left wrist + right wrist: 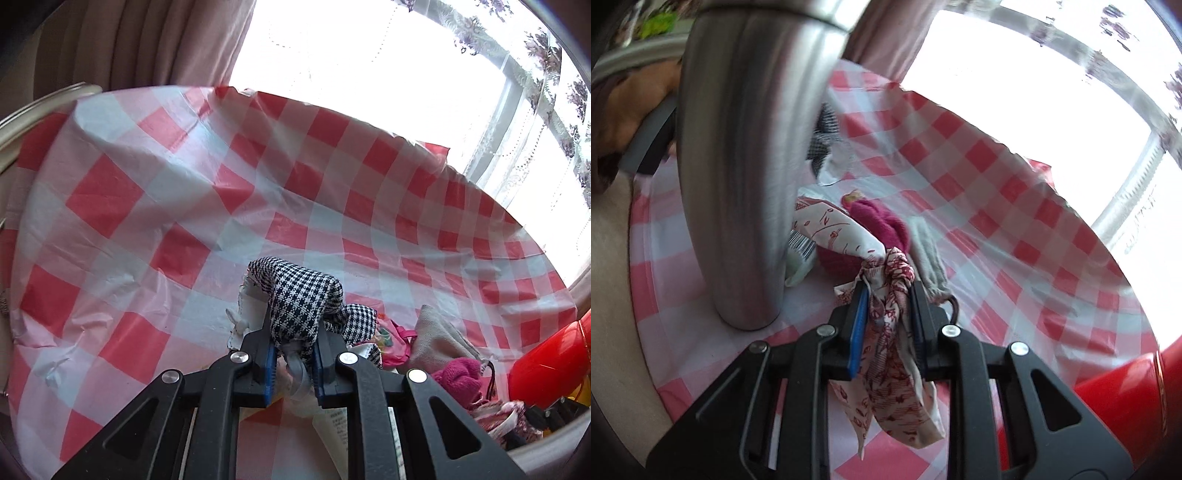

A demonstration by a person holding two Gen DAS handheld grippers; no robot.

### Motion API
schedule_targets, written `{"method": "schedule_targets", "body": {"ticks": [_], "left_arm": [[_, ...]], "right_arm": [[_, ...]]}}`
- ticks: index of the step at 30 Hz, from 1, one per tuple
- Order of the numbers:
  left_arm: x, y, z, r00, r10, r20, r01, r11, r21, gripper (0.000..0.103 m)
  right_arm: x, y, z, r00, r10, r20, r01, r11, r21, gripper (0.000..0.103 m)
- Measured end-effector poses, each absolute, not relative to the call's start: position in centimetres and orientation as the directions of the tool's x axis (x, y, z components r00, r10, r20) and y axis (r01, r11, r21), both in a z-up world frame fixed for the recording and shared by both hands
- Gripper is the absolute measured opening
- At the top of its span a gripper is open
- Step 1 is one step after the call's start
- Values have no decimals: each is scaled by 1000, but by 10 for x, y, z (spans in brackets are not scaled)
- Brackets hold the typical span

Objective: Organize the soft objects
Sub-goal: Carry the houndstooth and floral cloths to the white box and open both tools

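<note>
My left gripper [293, 332] is shut on a black-and-white houndstooth cloth [299, 299], which bulges up above the fingertips over the red-and-white checked tablecloth [147, 177]. My right gripper [888, 295] is shut on a white cloth with a red print [890, 325]; it hangs bunched between the blue pads and trails down below the jaws. Beyond the right gripper lie a magenta fuzzy item [882, 225] and a grey pouch [927, 251]. In the left wrist view the same magenta item [460, 376] and grey pouch [436, 336] lie to the right.
A tall steel cylinder [738, 166] stands close on the left in the right wrist view, hiding part of the houndstooth cloth [825, 136]. A red plastic object [1119, 398] sits at the lower right, its red body [546, 362] also in the left wrist view. A pink printed item [393, 339] lies nearby. A bright window and curtains stand behind.
</note>
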State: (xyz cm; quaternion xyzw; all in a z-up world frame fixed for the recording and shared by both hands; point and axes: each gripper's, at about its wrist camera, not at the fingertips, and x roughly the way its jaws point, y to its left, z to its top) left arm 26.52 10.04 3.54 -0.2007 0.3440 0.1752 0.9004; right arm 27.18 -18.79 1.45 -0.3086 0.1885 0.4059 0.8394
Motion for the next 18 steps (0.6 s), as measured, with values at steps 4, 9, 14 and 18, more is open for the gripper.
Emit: {"method": "schedule_targets", "body": {"ticks": [4,9,14,18], "left_arm": [[249,97,37,706,186,-683,-463,851,-248,16],[224,96,39,717,191,-670,-482,831,-279,16],[197,87,40,724,198,-661,-491,821,-291,16],[177,79,38,723,194,-663,-494,816,-300,16]], "right_arm": [[269,-203,23,632,534,-561,-754,591,-286,26],[265,-222,29,643,508,-572,-698,696,-166,26],[245,-236,31,646,502,-574,-659,747,-87,26],[230,-251,31,645,499,-578,-626,779,-26,26]]}}
